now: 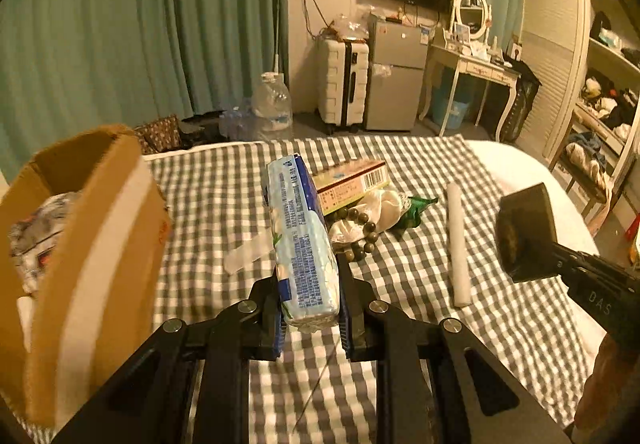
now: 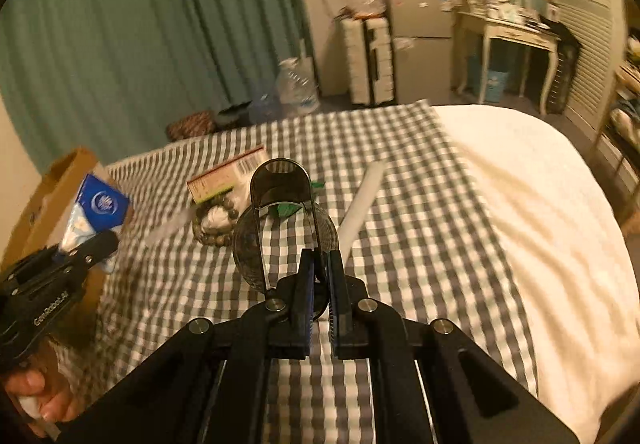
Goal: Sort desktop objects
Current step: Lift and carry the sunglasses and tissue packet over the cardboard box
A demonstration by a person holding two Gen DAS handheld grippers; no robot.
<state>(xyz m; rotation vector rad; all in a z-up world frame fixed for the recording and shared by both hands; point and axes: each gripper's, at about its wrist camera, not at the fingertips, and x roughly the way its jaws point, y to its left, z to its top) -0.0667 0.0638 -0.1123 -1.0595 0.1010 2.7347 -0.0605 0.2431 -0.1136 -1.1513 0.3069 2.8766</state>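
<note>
Black jaws fill the bottom of both views. On the left, the left gripper is clamped on a tissue pack, a pale blue soft packet held by its near end and standing up off the cloth, with the open carton just to its left (paper and wrappers already lie inside). On the right, the right gripper is pinched tight on the thin frame of a dark glass-and-metal piece, likely a folding mirror or lens; I cannot tell which.

The step in hand looks like carrying both finds to the carton. To do it well, keep the squeeze on the pack steady, since it is soft and may sag, clear the carton's tall near wall, and let go only once over the opening. The glassy piece is held by a narrow edge, so swing it slowly.

Left on the checked cloth: a clear strip, a bar-coded box, a bead bracelet, a white roll. Beyond, green curtains, a suitcase, a small fridge, a dressing table.
</note>
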